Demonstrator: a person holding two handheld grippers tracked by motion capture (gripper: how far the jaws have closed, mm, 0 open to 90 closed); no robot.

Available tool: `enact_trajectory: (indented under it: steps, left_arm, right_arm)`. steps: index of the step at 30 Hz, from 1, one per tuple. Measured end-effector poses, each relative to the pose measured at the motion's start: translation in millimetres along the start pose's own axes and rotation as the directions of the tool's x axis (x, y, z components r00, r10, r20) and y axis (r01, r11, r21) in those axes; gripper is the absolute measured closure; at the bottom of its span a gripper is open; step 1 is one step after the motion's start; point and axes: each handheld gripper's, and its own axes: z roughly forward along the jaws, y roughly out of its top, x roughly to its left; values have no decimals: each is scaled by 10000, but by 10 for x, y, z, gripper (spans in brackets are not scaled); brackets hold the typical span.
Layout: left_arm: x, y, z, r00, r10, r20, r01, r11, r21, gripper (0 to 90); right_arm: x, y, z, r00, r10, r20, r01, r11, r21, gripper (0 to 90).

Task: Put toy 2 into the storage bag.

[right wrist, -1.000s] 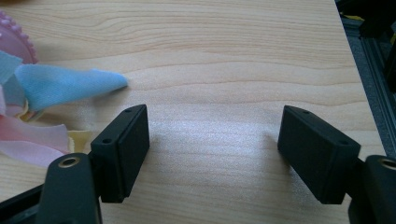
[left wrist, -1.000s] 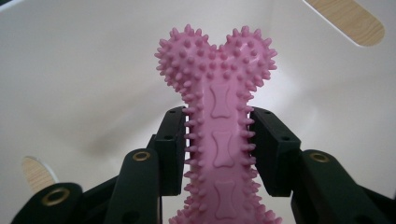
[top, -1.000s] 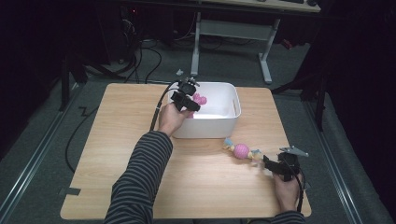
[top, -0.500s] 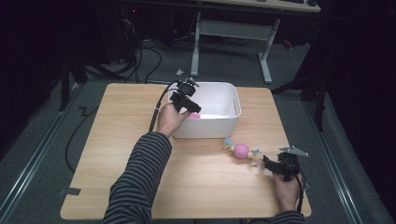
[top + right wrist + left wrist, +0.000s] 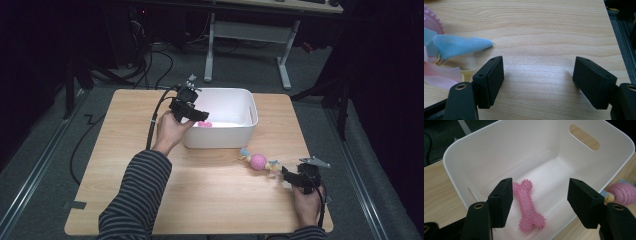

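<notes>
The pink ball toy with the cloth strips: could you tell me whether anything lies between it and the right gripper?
Nothing visible does. The right gripper sits open on the bare table, with the ball toy just ahead and to its left. In the right gripper view, the blue cloth strip lies just beyond the left jaw.

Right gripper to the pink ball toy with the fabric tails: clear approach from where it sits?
Probably yes. The right gripper is open, low over the table, and the ball toy lies just ahead on bare wood with nothing between; its fabric tails nearly reach one jaw.
</notes>
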Motion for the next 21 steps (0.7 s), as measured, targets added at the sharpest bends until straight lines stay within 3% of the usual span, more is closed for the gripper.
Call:
enact_trajectory:
  steps: [3, 9, 15, 21]
  left_arm:
    - [30, -82, -118, 10000, -54, -63, 52, 9995, -296, 367]
    - [60, -174, -267, 9997, 7, -244, -18, 9990, -443, 354]
    - [58, -252, -493, 9998, -23, -185, 6, 9954, -959, 353]
    - [63, -376, -585, 9998, -138, -120, 124, 9938, -1106, 353]
  right_arm:
    - [0, 0, 0, 10000, -2, 1, 2, 10000, 0, 252]
    - [0, 0, 0, 10000, -2, 2, 2, 10000, 0, 252]
    - [-2, 1, 2, 10000, -15, 3, 15, 10000, -8, 252]
    - [-2, 2, 1, 10000, -12, 1, 12, 10000, -5, 252]
